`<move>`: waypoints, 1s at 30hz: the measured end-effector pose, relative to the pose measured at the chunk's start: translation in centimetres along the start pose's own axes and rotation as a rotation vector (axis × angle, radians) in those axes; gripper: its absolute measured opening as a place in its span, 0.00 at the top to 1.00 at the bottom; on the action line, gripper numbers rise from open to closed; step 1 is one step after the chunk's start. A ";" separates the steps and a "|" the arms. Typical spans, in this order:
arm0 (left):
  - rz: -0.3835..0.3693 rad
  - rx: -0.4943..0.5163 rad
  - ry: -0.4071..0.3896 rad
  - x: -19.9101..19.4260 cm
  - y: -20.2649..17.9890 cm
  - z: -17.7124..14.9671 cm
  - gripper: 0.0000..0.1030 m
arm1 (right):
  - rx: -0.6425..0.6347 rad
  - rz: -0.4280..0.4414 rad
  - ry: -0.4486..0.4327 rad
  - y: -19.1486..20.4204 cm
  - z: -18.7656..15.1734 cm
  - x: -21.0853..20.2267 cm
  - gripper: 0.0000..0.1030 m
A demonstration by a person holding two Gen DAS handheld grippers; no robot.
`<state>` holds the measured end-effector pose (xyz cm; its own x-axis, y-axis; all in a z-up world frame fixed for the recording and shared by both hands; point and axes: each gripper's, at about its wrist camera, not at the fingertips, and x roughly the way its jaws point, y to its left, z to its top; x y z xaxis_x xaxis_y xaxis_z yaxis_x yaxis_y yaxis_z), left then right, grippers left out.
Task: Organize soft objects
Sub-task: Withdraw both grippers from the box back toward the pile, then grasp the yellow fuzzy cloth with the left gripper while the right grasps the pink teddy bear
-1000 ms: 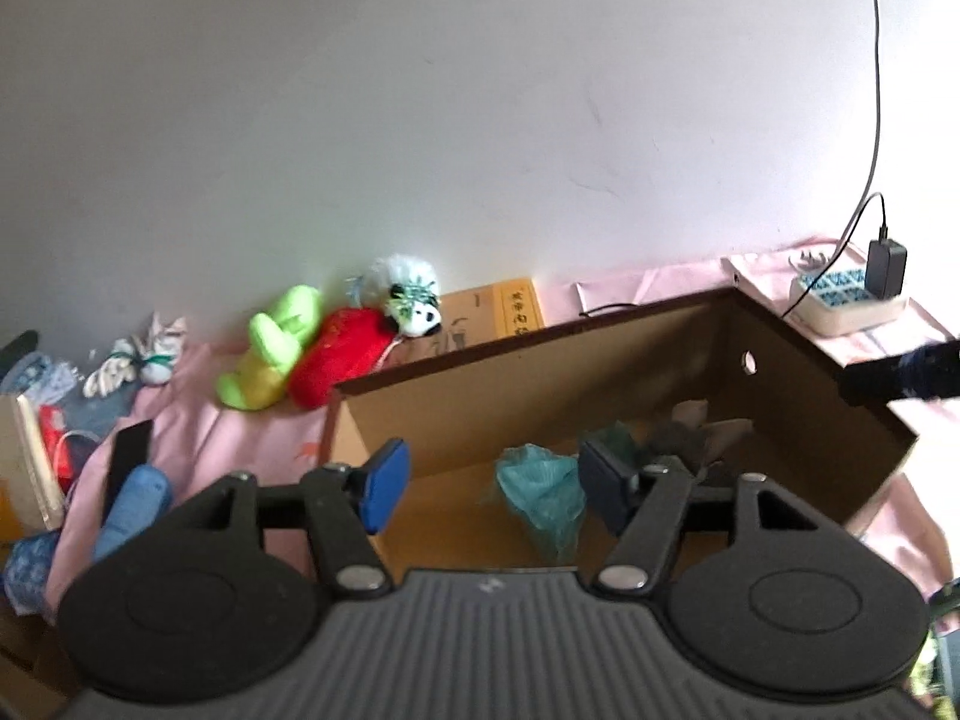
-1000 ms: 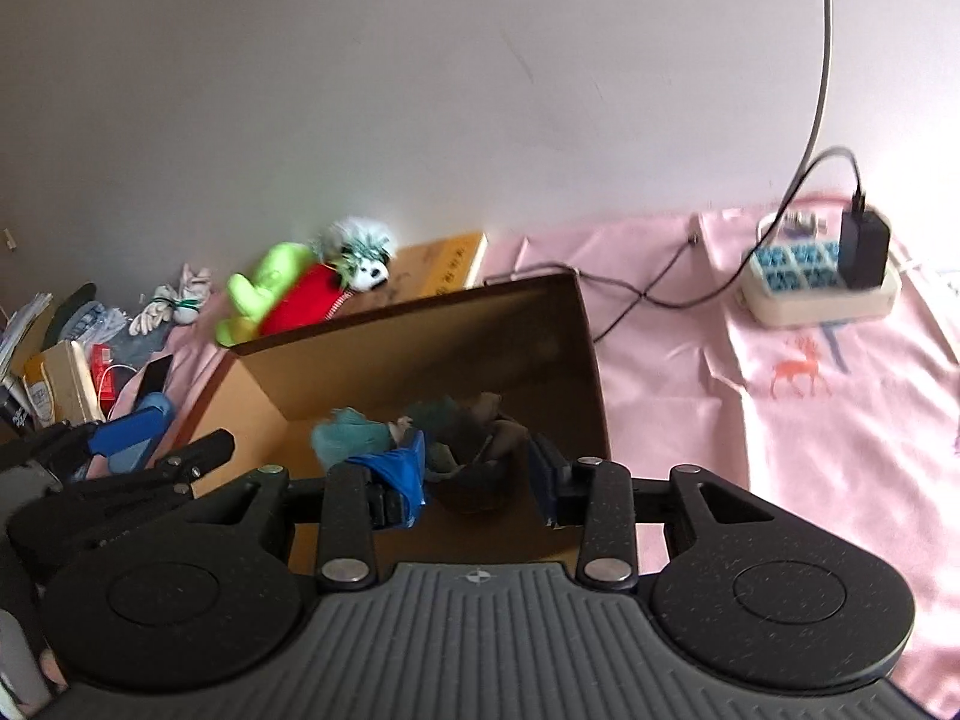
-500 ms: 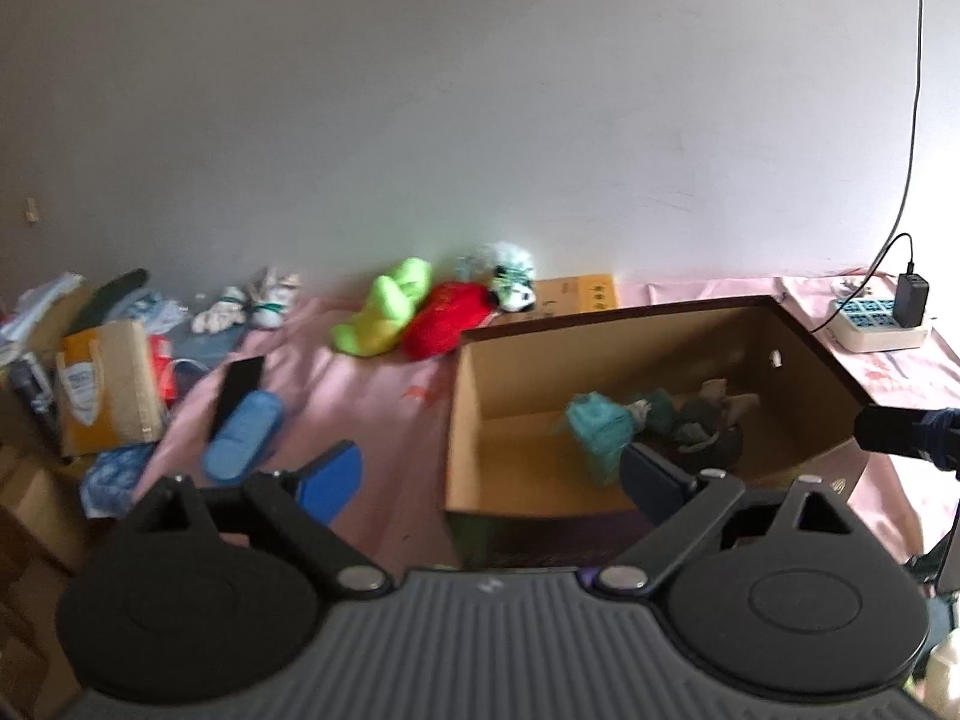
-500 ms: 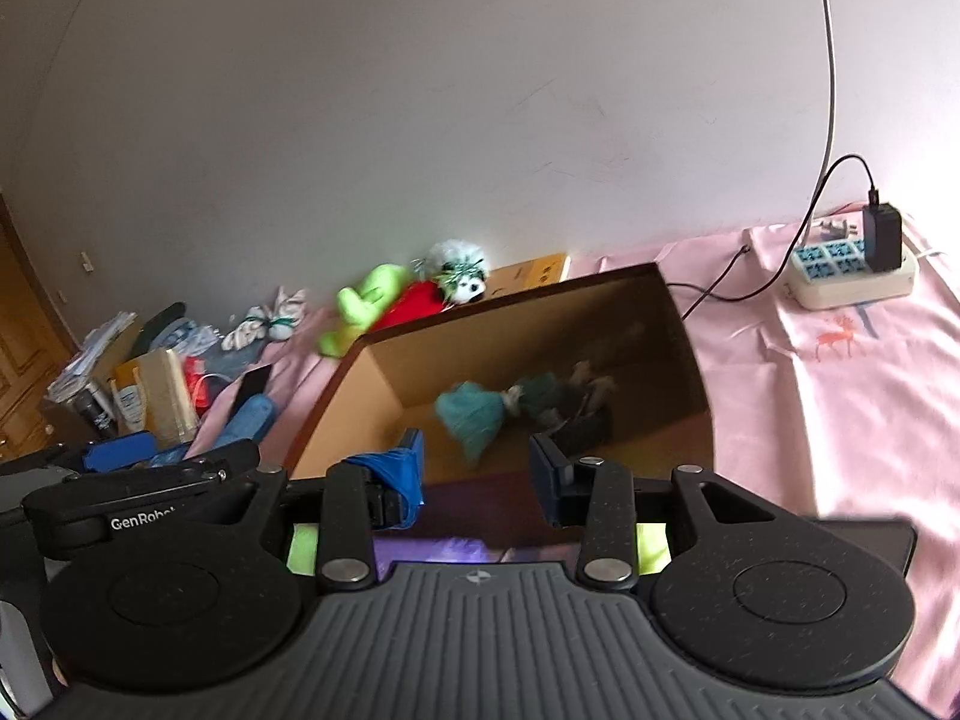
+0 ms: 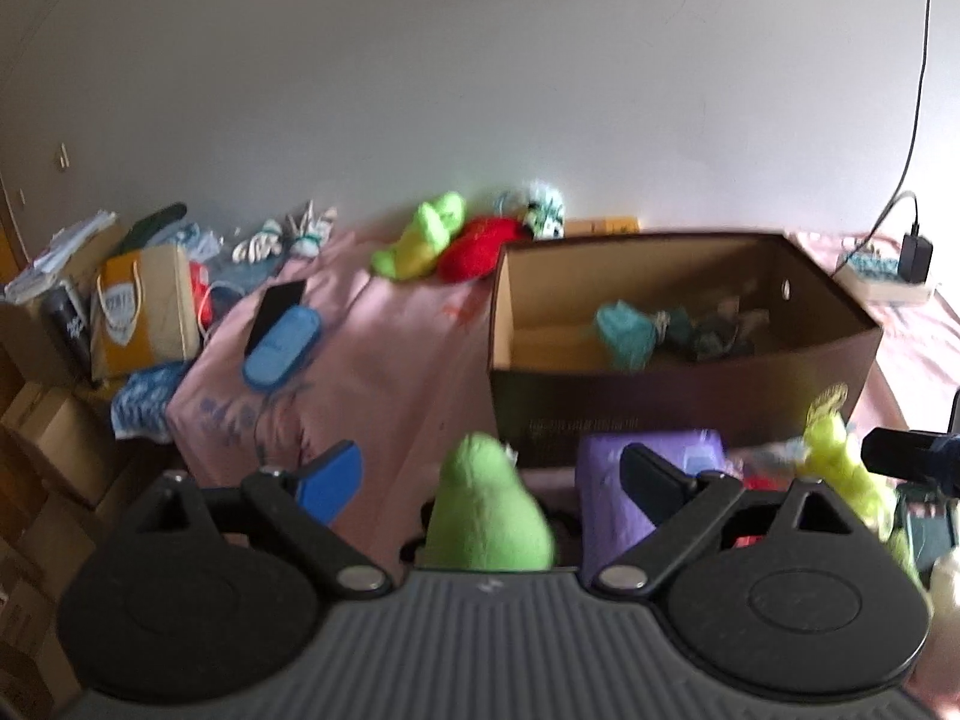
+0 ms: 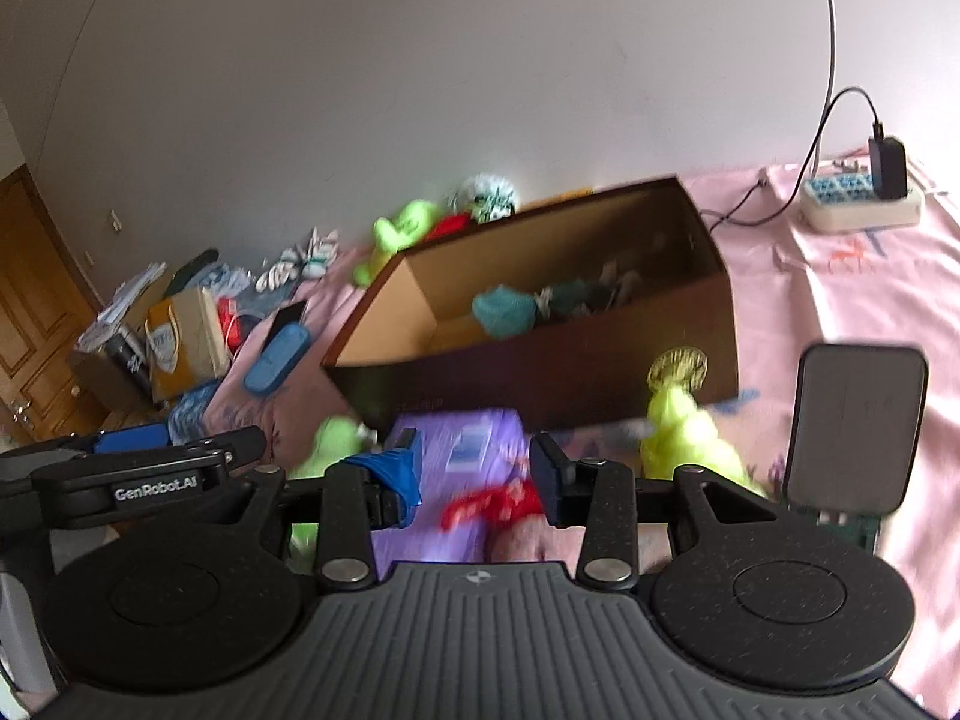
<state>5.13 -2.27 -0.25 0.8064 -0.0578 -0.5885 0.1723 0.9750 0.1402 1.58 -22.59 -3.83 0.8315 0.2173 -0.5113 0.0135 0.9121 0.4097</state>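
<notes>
A brown cardboard box (image 5: 678, 384) (image 6: 558, 384) stands on the pink cloth with a teal soft toy (image 5: 624, 330) (image 6: 501, 312) and dark soft things inside. My left gripper (image 5: 486, 480) is open and empty, above a green plush (image 5: 486, 516). A purple packet (image 5: 648, 480) (image 6: 462, 456) lies in front of the box. My right gripper (image 6: 474, 468) is open and empty above the packet and a red soft thing (image 6: 498, 504). A yellow-green plush (image 6: 690, 432) (image 5: 840, 468) lies right of it.
Green, red and white plush toys (image 5: 468, 234) lie against the wall behind the box. A blue case (image 5: 282, 348), a phone and a paper bag (image 5: 144, 306) are at the left. A power strip (image 6: 858, 204) sits at the back right. A dark phone (image 6: 852, 426) stands at the right.
Both grippers have pulled back and up from inside the box toward the near side. The left jaws have spread wider. The plush toys and purple packet in front of the box have come into view.
</notes>
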 end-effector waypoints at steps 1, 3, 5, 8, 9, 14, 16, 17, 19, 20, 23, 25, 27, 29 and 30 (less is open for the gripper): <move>0.001 0.002 0.010 0.1 0.0 -0.4 0.08 | -0.001 0.000 0.005 0.0 -0.3 -0.1 0.77; 0.006 0.001 0.027 0.2 0.0 -1.0 0.08 | 0.001 0.000 0.012 0.0 -0.8 -0.2 0.77; 0.006 0.003 0.037 0.1 -0.1 -1.5 0.08 | 0.007 -0.005 0.016 -0.1 -1.1 -0.3 0.77; 0.012 0.012 0.043 -0.2 -0.3 -2.2 0.08 | 0.015 -0.006 0.027 -0.2 -1.7 -0.3 0.77; 0.015 0.014 0.046 -0.2 -0.3 -2.4 0.08 | 0.017 -0.007 0.032 -0.3 -1.8 -0.2 0.77; 0.021 0.014 0.072 -0.1 -0.2 -3.0 0.08 | 0.031 -0.005 0.049 -0.5 -2.6 -0.2 0.76; 0.022 0.009 0.080 0.0 0.0 -3.2 0.08 | 0.033 -0.006 0.053 -0.4 -2.8 -0.2 0.76; 0.024 0.007 0.084 0.0 0.1 -3.3 0.08 | 0.031 -0.006 0.055 -0.4 -3.0 -0.2 0.76; 0.028 0.001 0.086 0.0 0.5 -3.6 0.08 | 0.021 0.001 0.063 -0.3 -3.3 -0.1 0.76; 0.029 -0.005 0.086 -0.1 0.9 -3.7 0.08 | 0.013 0.005 0.067 -0.2 -3.5 -0.1 0.76; 0.041 -0.031 0.096 -0.1 2.5 -4.4 0.08 | -0.026 0.022 0.075 0.3 -3.9 0.0 0.76; 0.047 -0.052 0.107 0.0 3.7 -4.8 0.08 | -0.055 0.032 0.073 0.8 -4.2 0.1 0.75; 0.048 -0.079 0.121 0.1 5.0 -5.4 0.09 | -0.090 0.049 0.073 1.2 -4.5 0.2 0.75; 0.042 -0.102 0.135 0.2 5.9 -6.0 0.08 | -0.121 0.069 0.078 1.6 -4.8 0.3 0.75; 0.033 -0.109 0.144 0.3 6.4 -6.4 0.09 | -0.135 0.080 0.084 1.8 -5.0 0.5 0.75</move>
<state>2.85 5.28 -4.63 0.7197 -0.0021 -0.6942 0.0784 0.9938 0.0783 -0.79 -19.08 -7.10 0.7777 0.3141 -0.5445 -0.1299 0.9278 0.3496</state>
